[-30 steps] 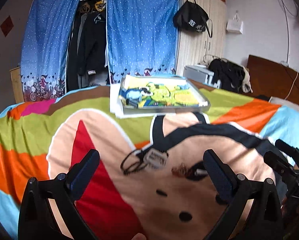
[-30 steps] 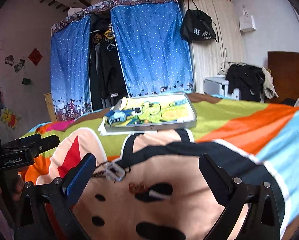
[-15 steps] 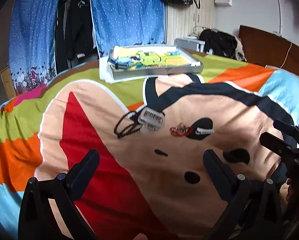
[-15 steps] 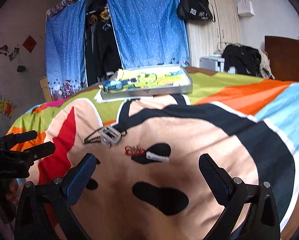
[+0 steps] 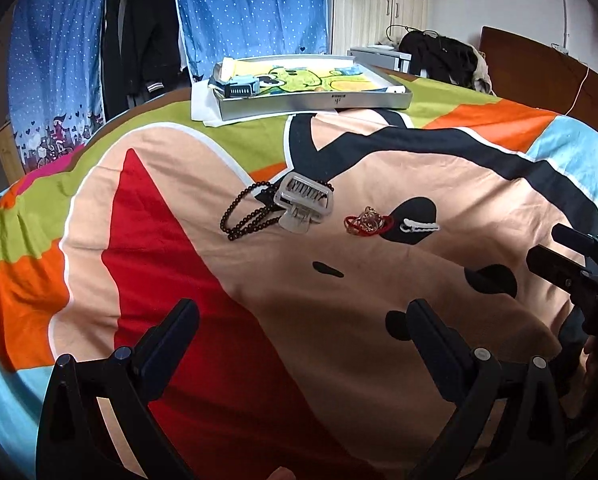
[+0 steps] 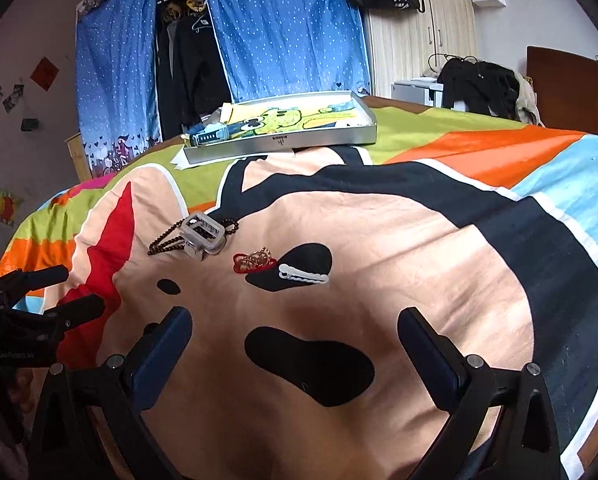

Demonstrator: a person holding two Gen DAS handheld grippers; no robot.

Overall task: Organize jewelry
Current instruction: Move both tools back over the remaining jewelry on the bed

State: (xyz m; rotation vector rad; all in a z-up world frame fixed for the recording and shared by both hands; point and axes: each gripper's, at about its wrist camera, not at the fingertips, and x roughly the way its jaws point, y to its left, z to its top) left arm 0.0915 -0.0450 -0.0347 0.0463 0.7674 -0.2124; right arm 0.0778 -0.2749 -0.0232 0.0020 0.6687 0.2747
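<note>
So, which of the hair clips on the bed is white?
The slim flat clip lying on the black patch, right of the red bracelet. The claw clip is clear and the tray's one blue.

Both tongs [image 5: 303, 336] [image 6: 295, 340] raised, tilted down

- left gripper [image 5: 299, 328]: black angled frame, dark blue finger pads [image 5: 167, 340], silver round screws at the joints
- right gripper [image 6: 295, 340]: same black frame, blue pads [image 6: 161, 354], silver screws
- small white lettering on left gripper's side body, unreadable
</note>
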